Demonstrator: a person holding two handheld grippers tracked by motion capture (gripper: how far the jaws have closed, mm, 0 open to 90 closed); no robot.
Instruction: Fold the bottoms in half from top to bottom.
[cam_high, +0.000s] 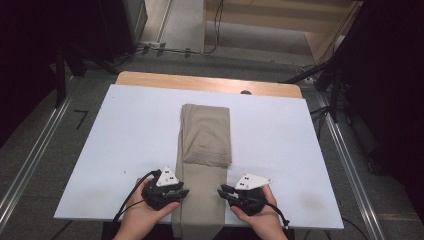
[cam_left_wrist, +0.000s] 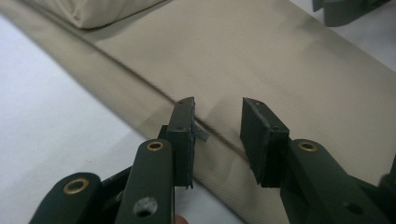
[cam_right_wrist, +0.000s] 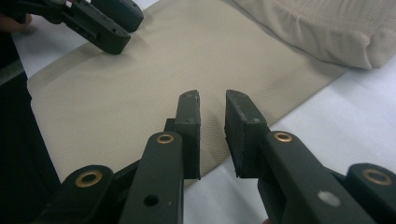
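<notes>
the folded cloth (cam_high: 205, 150) lies mid-table (cam_high: 125, 130), left gripper (cam_high: 181, 194) at its left edge, right gripper (cam_high: 223, 192) at its right.

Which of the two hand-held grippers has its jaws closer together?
The right hand-held gripper: only a narrow gap shows between its jaws over the beige cloth's edge. The left hand-held gripper shows a wider gap.

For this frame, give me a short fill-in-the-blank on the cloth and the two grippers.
1. The cloth on the white table is ____ in colour.
2. The far part of the cloth is ____ back over itself into a thicker pad.
3. The left gripper and right gripper sit at opposite long ____ of the cloth's near strip.
4. The near end of the cloth hangs over the table's ____ edge.

Missing words: beige; folded; edges; near
</notes>
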